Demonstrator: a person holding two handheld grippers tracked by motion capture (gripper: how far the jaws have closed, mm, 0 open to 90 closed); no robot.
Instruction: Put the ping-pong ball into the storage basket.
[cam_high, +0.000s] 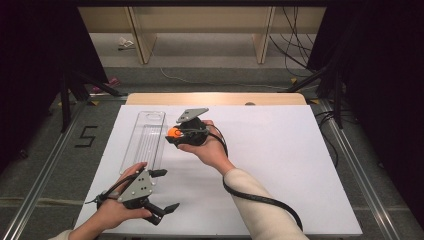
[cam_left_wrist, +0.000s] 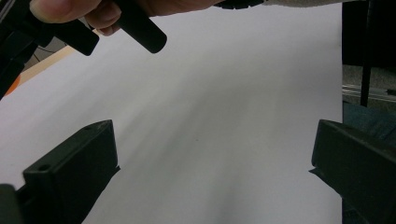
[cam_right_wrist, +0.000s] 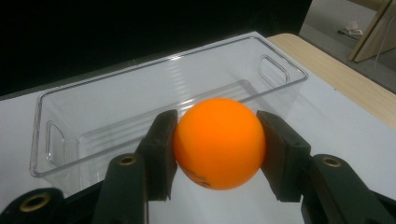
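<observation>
A white sheet (cam_high: 280, 165) covers the tabletop, and a strip of the wooden table (cam_high: 215, 98) shows along its far edge. The grey floor (cam_high: 30, 165) around it bears a black figure 5 (cam_high: 86, 136) to the left, beside a metal rail (cam_high: 47, 167); a second rail (cam_high: 350, 155) runs along the right. Black curtains (cam_high: 30, 45) hang on both sides. Beyond the table stand pale wooden panels (cam_high: 140, 35), with dark cables (cam_high: 292, 45) trailing down near the right one. A small white scrap (cam_high: 126, 44), perhaps paper, lies by the left panel, and something pink (cam_high: 111, 81) lies near a black stand leg (cam_high: 65, 100).
</observation>
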